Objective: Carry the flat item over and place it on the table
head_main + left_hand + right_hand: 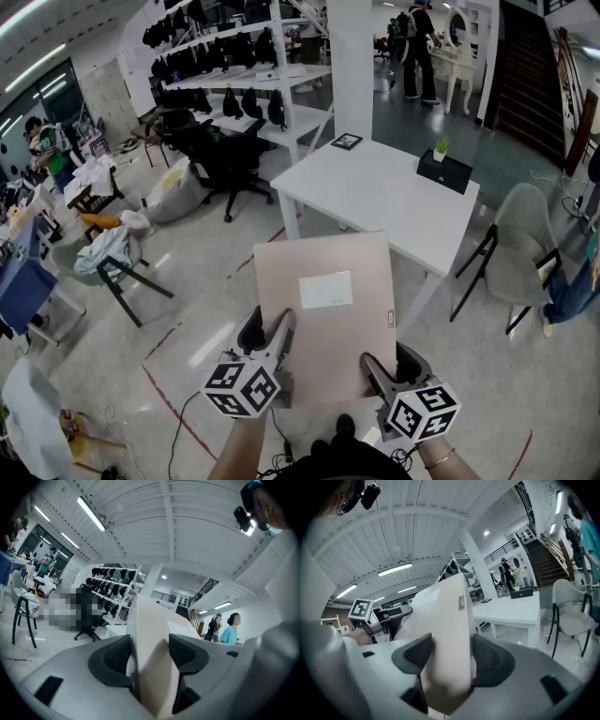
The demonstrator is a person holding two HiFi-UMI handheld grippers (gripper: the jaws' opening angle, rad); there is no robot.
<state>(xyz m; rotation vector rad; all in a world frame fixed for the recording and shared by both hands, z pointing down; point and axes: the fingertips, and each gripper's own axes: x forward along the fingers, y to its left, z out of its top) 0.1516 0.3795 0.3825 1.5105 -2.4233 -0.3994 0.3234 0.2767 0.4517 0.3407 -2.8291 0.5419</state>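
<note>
Pinching flat beige folder [323, 309]: left gripper [267, 330], right gripper [389, 361] fingers [488, 657]; white table [375, 197] ahead bears black box [443, 172], frame [346, 142].

Left gripper [269, 326] and right gripper [386, 354]: pale grey moulded bodies, two curved jaws apiece, lined with black ribbed pads [115, 656]. Each bears a cube [242, 387] faced with black-and-white square markers. Person: short-sleeved, thin bracelet [439, 459] at right wrist, dark clothing [339, 461] below.
</note>
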